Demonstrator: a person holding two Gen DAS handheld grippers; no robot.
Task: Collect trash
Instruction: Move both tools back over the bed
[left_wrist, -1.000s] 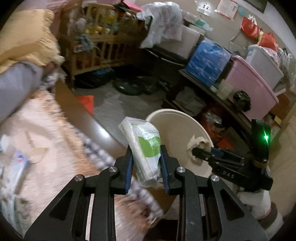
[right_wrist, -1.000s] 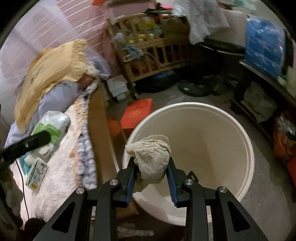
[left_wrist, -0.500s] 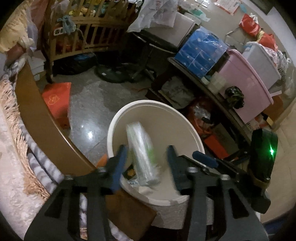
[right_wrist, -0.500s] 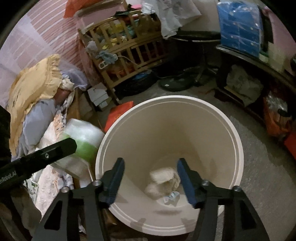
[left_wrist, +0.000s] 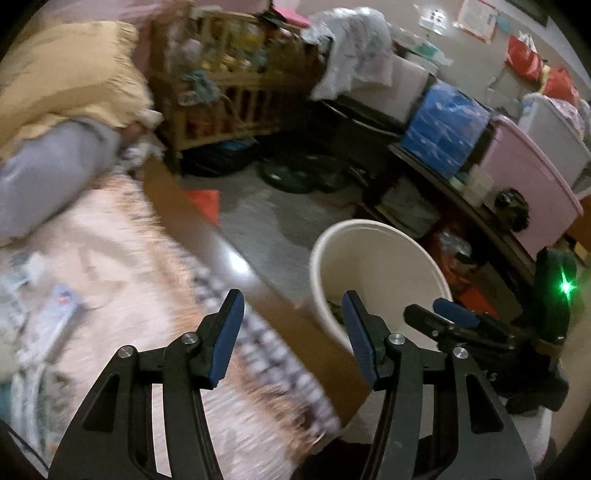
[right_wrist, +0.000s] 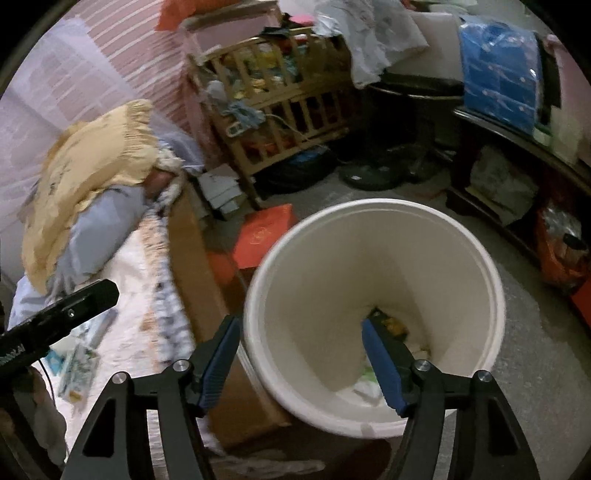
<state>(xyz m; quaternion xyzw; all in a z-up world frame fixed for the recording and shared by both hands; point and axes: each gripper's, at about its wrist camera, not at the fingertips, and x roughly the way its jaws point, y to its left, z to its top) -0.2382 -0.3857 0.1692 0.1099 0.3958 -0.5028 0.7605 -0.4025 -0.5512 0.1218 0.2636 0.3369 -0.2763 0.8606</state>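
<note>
A cream round bin (right_wrist: 373, 218) stands on the floor beside the bed and shows in the left wrist view too (left_wrist: 369, 229). Dropped trash (right_wrist: 373, 380) lies at its bottom, partly hidden by my finger. My right gripper (right_wrist: 301, 336) is open and empty over the bin's near left rim. My left gripper (left_wrist: 291, 314) is open and empty above the bed's wooden edge (left_wrist: 207, 229), left of the bin. Small packets (left_wrist: 55, 306) lie on the pink bedcover; they also show in the right wrist view (right_wrist: 79, 362). The right gripper shows in the left view (left_wrist: 454, 314).
A yellow pillow (right_wrist: 92, 166) and grey-blue bedding (right_wrist: 103, 225) lie at the head of the bed. A wooden cot (right_wrist: 280, 118), a red box (right_wrist: 266, 232) on the floor, a fan base (right_wrist: 373, 177) and a dark shelf (right_wrist: 517, 147) with bins surround the floor.
Both grippers opened and dropped their loads, the green-and-white pack and the crumpled tissue, into the bin. My left gripper then swung back left toward the bed; my right drew back slightly.
</note>
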